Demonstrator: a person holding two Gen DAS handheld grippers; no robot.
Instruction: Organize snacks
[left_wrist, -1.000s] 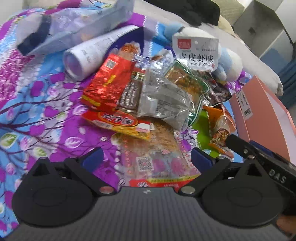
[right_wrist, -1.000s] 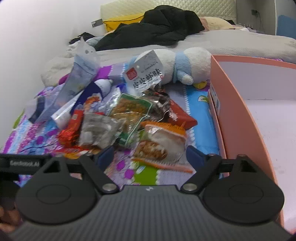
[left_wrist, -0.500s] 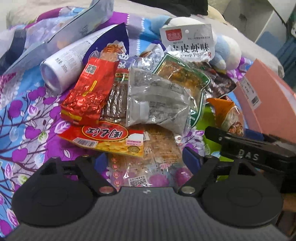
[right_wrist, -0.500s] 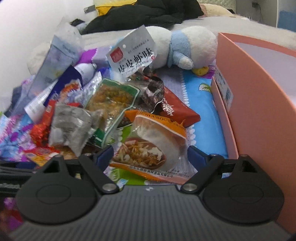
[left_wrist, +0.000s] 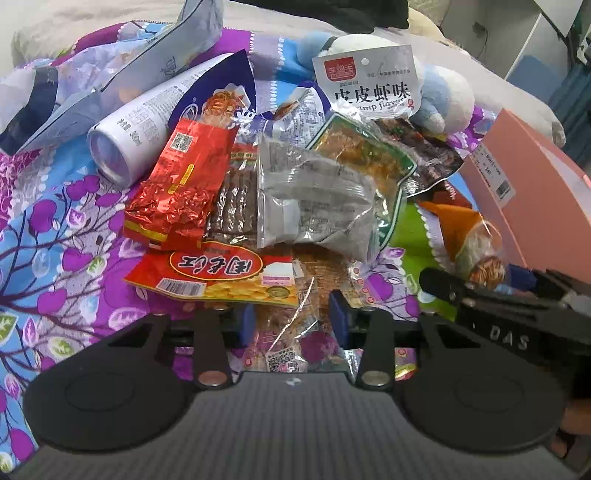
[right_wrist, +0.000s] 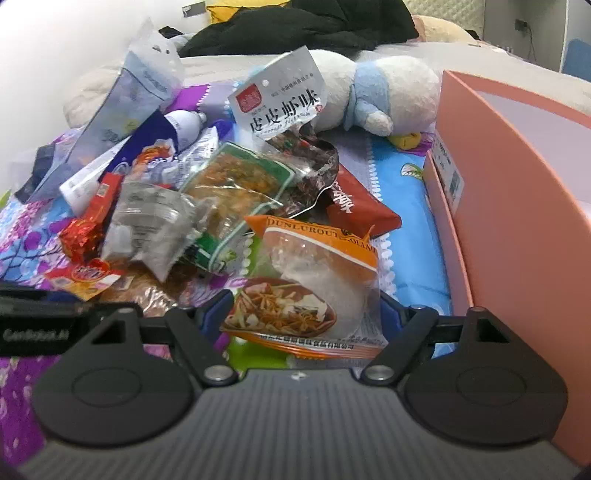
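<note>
Snack packets lie heaped on a flowered bedspread (left_wrist: 55, 229), beside a pink box (right_wrist: 517, 221). The left claw (left_wrist: 291, 323) has just been closing, its blue pads narrowed around a clear packet (left_wrist: 295, 332) at the near edge of the heap; actual contact cannot be told. The right claw (right_wrist: 299, 314), jaws wide apart, straddles an orange-edged packet (right_wrist: 314, 291) without pressing it.

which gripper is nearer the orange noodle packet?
Right. The right gripper straddles the orange noodle packet, jaws wide on either side. The left gripper sits across the pile, closing on a clear packet.
</note>
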